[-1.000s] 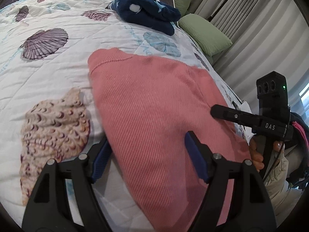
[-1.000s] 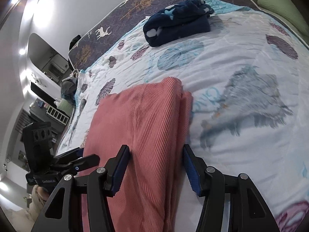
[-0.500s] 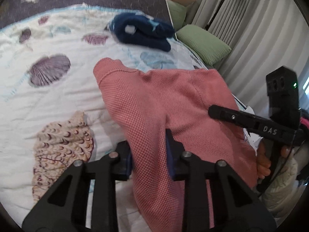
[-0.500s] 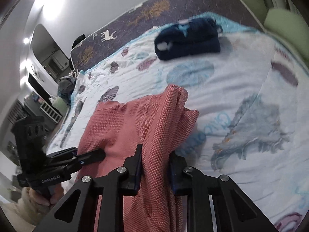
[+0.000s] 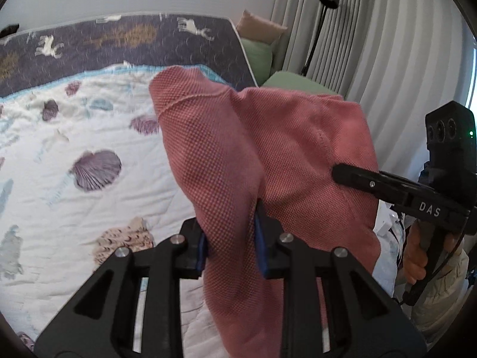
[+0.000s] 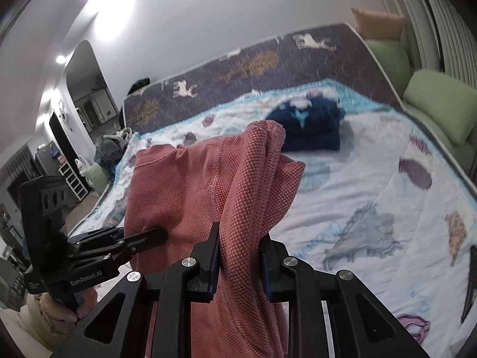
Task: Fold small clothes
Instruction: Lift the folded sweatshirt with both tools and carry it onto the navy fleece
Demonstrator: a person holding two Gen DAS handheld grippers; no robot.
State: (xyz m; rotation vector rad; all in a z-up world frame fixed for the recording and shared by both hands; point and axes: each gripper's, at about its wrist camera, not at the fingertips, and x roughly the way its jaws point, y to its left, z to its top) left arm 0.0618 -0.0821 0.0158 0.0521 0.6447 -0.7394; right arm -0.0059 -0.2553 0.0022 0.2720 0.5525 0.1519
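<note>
— Left gripper (image 5: 231, 246)?
— Clamped on bunched pink garment (image 5: 268, 161), raised above the quilt (image 5: 59, 194).
— Right gripper (image 6: 240, 264)?
— Pinching the same garment's right edge. Folded navy clothes (image 6: 310, 125) lying far off near the headboard (image 6: 253, 62).

Bare quilt (image 6: 372, 185) around folded navy garment (image 6: 310, 125)

**Bedroom setting around the bed**

We saw a white quilt (image 6: 372, 197) printed with purple and tan seashells, spread over a dark bedcover (image 5: 125, 44) patterned with white deer and golden trees. Green pillows (image 6: 441, 101) and a tan cushion (image 5: 262, 26) lay at the bed's far side, beside pale grey curtains (image 5: 387, 44) and a black floor lamp (image 5: 323, 15). An arched doorway (image 6: 86, 89) opened in the white wall.
</note>
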